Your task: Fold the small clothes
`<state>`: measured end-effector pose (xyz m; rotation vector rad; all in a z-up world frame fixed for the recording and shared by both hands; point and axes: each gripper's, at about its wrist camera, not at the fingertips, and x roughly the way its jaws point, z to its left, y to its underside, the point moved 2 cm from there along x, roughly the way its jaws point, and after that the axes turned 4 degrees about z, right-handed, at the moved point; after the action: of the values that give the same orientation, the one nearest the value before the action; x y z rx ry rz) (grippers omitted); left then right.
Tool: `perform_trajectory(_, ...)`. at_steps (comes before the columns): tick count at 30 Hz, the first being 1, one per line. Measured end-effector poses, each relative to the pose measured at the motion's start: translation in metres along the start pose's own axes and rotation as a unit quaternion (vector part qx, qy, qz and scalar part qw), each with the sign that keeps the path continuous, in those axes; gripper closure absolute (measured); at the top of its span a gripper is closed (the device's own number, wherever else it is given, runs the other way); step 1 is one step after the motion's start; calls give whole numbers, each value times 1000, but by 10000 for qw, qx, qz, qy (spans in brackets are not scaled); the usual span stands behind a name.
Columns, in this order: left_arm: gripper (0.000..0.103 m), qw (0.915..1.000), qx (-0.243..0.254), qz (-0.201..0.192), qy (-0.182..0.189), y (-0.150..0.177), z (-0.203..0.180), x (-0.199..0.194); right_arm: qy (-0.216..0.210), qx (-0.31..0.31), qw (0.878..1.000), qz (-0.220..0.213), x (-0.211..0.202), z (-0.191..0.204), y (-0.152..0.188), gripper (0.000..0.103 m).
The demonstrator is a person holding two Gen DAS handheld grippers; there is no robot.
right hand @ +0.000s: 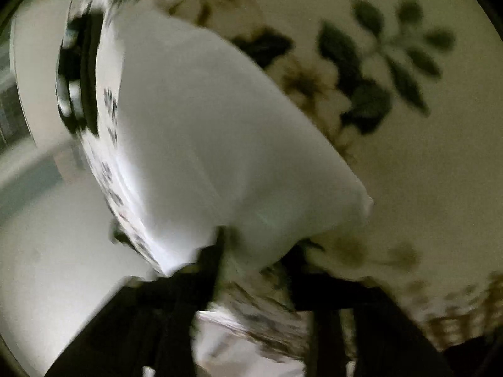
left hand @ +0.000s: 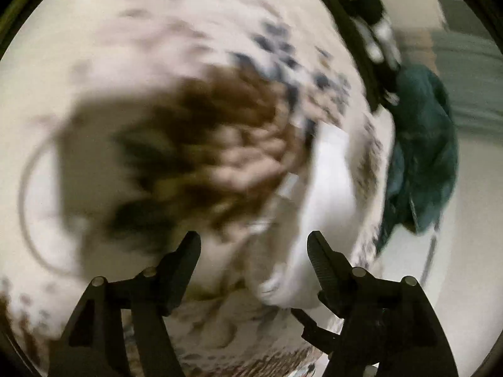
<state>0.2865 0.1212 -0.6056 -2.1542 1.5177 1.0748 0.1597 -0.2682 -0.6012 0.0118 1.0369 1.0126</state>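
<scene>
Both views are motion-blurred. A small white garment [left hand: 327, 194] lies on a cream cloth with a brown and blue flower print [left hand: 195, 62]. My left gripper [left hand: 254, 245] is open above the cloth, its jaws wide apart, with the garment's near end by its right finger. In the right wrist view the white garment [right hand: 201, 144] fills the centre. My right gripper [right hand: 257, 260] has its dark fingers against the garment's lower edge, which sits between them; the blur hides whether they pinch it.
A dark teal garment [left hand: 424, 157] hangs at the cloth's right edge. A black and white object [left hand: 371, 31] lies at the far right; it also shows in the right wrist view [right hand: 75, 78]. Pale floor [right hand: 56, 251] lies beyond the cloth.
</scene>
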Motion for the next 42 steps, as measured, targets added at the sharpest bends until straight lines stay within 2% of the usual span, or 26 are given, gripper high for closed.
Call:
perform_trajectory(1,35,9999,93,106,89,-4,-9,9,136,-145,9998,-38,-6,5,1,37)
perform_trajectory(5,35,9970,631,399,186,-27,-37,43,579,-807,9940,-450,-51,19,6,36)
perform_trajectory(8,35,9922,971,759,169,-35,-44,71,653,-1011,9900,-736,-69,19,-14,25)
perform_trajectory(11,34,9892,1069,976,214,-38,-42,85,561,-1090,9908,-568,-53,16,-58,25)
perform_trajectory(14,37,9881,1138,942,427,-36,-43,79,-19,-1075,9942,-73,-24,13,-87,25)
perform_trajectory(15,45,9873,1221,899,464,-34,-45,76,-210,-1125,9934,66,-17,16,-90,25)
perform_trajectory(16,57,9864,1340,821,480,-33,-49,74,-405,-1239,9914,156,-12,19,-91,25)
perform_trajectory(17,78,9852,1461,768,461,-31,-52,71,-470,-1334,9898,178,-10,22,-90,34)
perform_trajectory(18,85,9842,1530,731,501,-28,-55,68,-448,-1431,9885,211,-9,24,-88,68)
perform_trajectory(19,86,9842,1546,676,529,-27,-57,65,-391,-1496,9876,285,-4,26,-86,83)
perform_trajectory(20,88,9844,1567,594,530,-28,-62,64,-379,-1497,9877,256,-3,27,-83,87)
perform_trajectory(25,89,9837,1612,342,717,-36,-85,37,-338,-1614,9863,30,-17,46,-71,90)
perform_trajectory(30,89,9787,1840,105,908,-63,-127,14,-437,-1952,9797,-161,-49,95,-66,90)
perform_trajectory(37,89,9717,2058,-339,1106,-124,-196,-19,-578,-2636,9620,-402,-82,198,-93,90)
perform_trajectory(42,89,9625,2313,-763,1196,-193,-253,-45,-758,-3039,9477,-618,-96,291,-131,90)
